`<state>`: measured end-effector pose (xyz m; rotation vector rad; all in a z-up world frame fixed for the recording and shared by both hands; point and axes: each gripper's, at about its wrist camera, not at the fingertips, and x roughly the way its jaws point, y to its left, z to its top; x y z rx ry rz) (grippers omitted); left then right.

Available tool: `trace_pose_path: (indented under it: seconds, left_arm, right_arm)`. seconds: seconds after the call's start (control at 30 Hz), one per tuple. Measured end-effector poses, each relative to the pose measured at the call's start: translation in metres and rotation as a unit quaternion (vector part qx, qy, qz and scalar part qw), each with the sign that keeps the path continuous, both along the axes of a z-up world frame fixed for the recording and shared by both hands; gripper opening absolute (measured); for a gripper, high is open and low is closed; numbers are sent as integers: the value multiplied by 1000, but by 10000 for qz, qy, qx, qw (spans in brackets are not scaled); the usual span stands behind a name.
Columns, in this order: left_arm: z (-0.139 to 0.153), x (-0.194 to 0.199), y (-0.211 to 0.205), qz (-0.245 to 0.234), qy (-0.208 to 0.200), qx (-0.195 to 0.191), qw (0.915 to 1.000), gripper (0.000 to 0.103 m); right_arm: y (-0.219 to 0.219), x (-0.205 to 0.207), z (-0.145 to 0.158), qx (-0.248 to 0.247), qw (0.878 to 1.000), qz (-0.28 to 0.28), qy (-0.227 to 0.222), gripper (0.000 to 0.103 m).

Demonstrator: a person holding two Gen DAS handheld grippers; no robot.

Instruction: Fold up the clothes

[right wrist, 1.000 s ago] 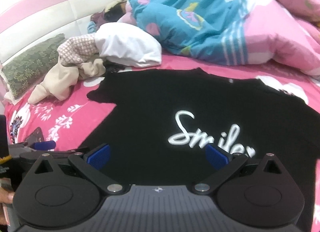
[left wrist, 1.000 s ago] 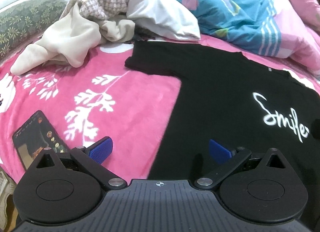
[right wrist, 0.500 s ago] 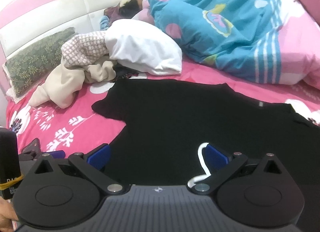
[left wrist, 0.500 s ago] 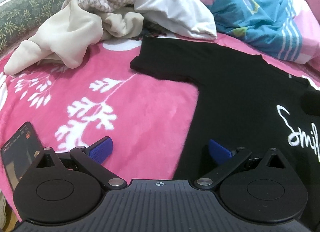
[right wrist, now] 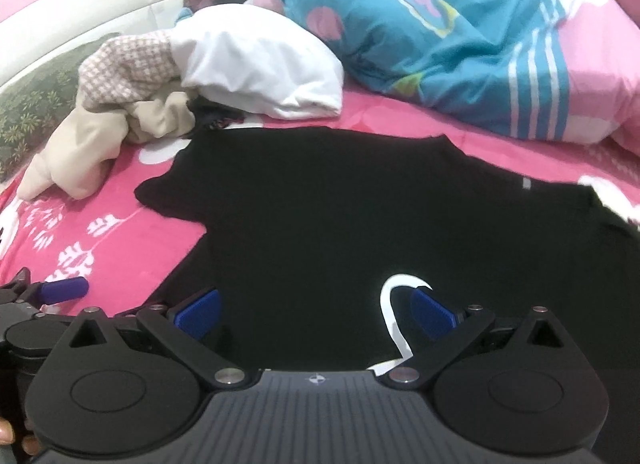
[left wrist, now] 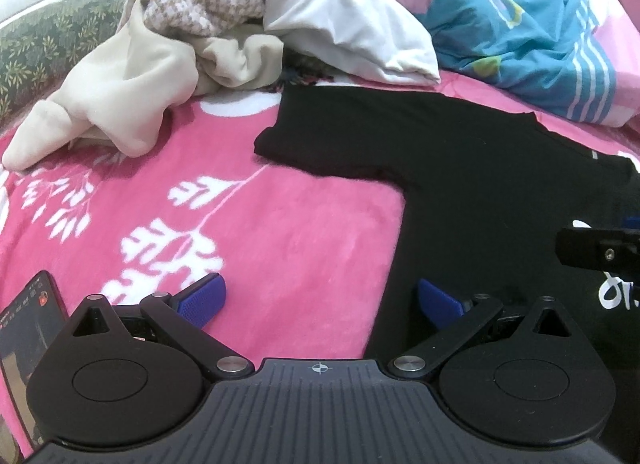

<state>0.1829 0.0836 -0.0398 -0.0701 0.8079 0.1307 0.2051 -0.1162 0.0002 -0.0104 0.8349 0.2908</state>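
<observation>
A black T-shirt (left wrist: 472,184) with white lettering lies spread flat on the pink floral bedspread (left wrist: 248,232); its left sleeve (left wrist: 320,140) points towards the clothes pile. My left gripper (left wrist: 318,300) hovers open over the shirt's left side edge, one blue pad over the bedspread, the other over black cloth. In the right wrist view the same T-shirt (right wrist: 340,216) fills the middle. My right gripper (right wrist: 316,312) is open just above its chest, beside the white lettering (right wrist: 394,316). Nothing is between either pair of fingers.
A heap of cream, checked and white clothes (left wrist: 168,64) lies beyond the sleeve. A blue patterned quilt (right wrist: 440,32) and a green patterned pillow (left wrist: 44,48) line the back. A phone (left wrist: 24,328) lies at the bed's left edge.
Both grippers have moved forward and leftward over the shirt, towards the left sleeve. The lettering has slid to the right and down in both views. Both stay open.
</observation>
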Motion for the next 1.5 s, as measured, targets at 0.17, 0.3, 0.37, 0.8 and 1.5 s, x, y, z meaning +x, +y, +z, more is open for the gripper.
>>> trace_pose_path:
  seconds: [0.17, 0.3, 0.37, 0.8, 1.5]
  left_arm:
    - [3, 1, 0, -60, -143, -53, 9999, 103]
    - [11, 3, 2, -25, -440, -284, 9986, 103]
    - [14, 7, 4, 36, -617, -421, 9972, 103]
    - [18, 56, 32, 849, -1139, -825, 9864, 103]
    - [-6, 63, 67, 1228, -1352, -1386, 9734, 38]
  right_arm:
    - [-10, -1, -4, 118, 9999, -94, 34, 103]
    - [-14, -1, -1, 137, 9998, -138, 2, 103]
    - [-13, 0, 5, 81, 9998, -111, -105, 103]
    - [12, 36, 57, 154, 9962, 372, -778, 102]
    - [208, 203, 6, -246, 9792, 1998, 255, 64]
